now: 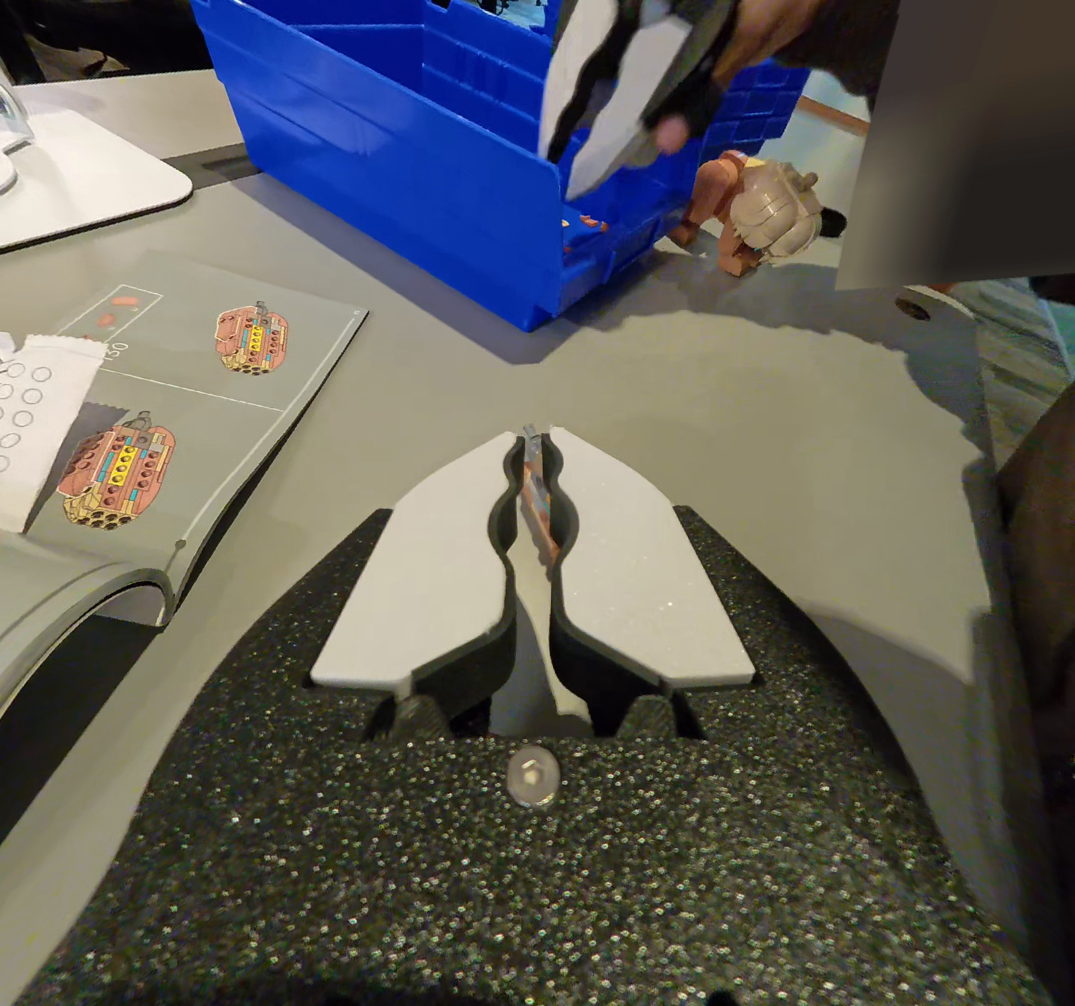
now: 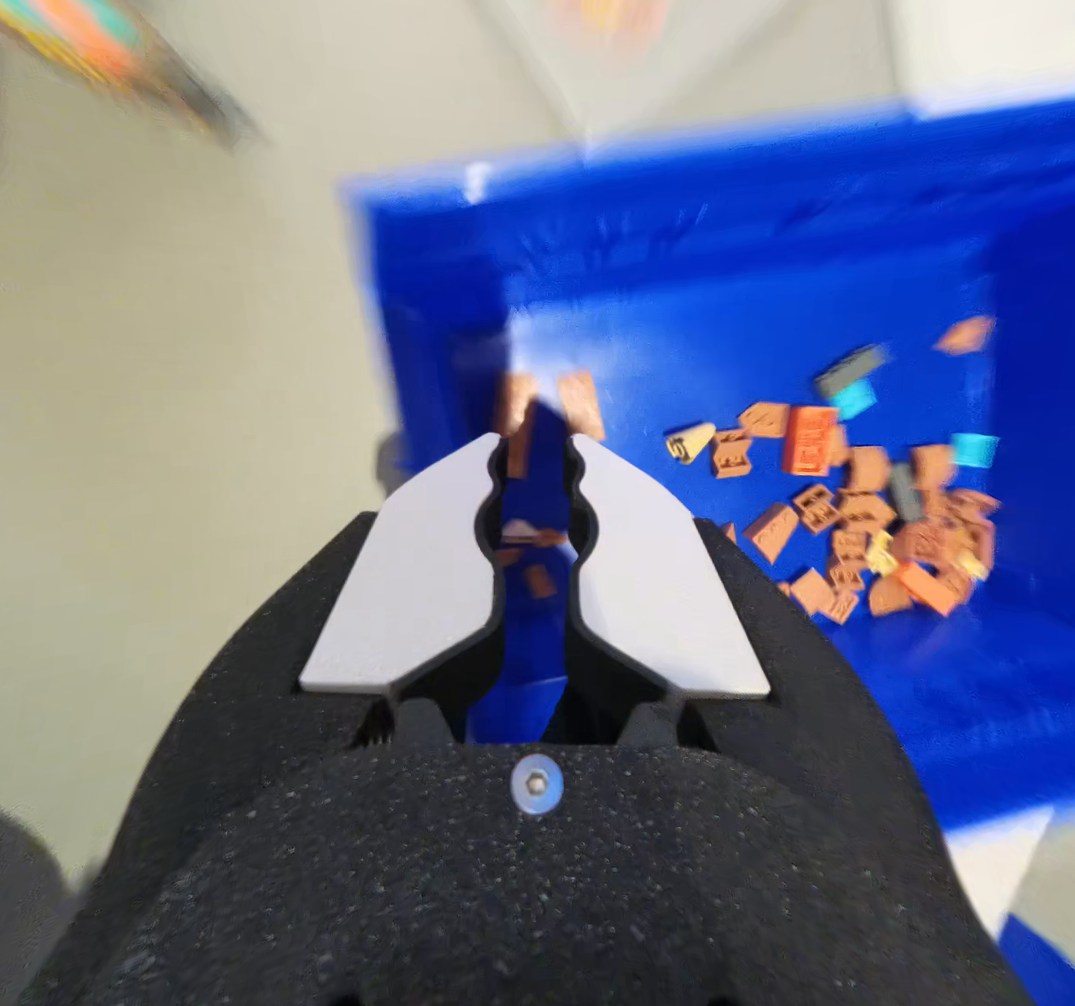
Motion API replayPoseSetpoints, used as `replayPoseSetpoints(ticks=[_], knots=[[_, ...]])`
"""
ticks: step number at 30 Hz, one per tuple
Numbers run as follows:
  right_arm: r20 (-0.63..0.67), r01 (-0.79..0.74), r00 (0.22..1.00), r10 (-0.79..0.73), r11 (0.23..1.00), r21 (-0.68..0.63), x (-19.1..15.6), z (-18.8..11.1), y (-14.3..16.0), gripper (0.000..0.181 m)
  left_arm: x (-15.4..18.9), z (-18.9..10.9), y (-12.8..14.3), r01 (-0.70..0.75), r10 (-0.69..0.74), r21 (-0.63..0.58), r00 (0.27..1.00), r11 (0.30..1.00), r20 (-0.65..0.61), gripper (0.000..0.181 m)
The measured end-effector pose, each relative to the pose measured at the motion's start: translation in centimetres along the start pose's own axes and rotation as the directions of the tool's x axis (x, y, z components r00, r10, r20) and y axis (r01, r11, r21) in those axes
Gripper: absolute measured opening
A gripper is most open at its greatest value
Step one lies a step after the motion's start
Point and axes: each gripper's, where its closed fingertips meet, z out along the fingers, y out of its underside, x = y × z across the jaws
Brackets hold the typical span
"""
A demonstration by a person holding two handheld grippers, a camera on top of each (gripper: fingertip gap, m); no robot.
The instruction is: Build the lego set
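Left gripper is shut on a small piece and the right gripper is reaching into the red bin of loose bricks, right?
Not quite: the bin is blue, as the right wrist view shows. The left gripper is shut on a small piece; the right gripper reaches toward the loose bricks.

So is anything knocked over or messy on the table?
Yes, a bit. The brown lego animal leans nose-down beside the blue bin, not upright. The loose bricks lie jumbled inside the bin; none look spilled.

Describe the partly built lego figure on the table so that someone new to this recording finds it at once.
Start at the big blue bin on the grey table. Just past the bin's right-hand end, on the tabletop, stands the lego figure. It is the only assembled model in view: brown legs under a rounded pale tan shell, whereas the other bricks lie loose inside the bin.
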Motion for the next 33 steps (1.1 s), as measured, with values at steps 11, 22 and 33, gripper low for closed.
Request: replayPoseSetpoints(ticks=[11,22,33], knots=[[0.144,0.050,0.989,-0.021,0.978,-0.201,-1.1,4.8,2.0,0.018,-1.0,-0.3,0.3,0.033,-0.033,-0.007,0.999,0.999,0.029,0.005],[0.075,0.070,0.996,-0.054,0.969,-0.235,1.4,4.9,2.2,0.026,-1.2,-0.2,0.7,0.023,-0.022,-0.025,0.999,0.999,0.044,0.005],[0.112,0.064,0.993,-0.037,0.966,-0.252,1.0,5.0,2.9,0.029,-0.8,-0.1,1.2,0.026,-0.024,-0.058,0.999,0.998,0.023,0.006]])
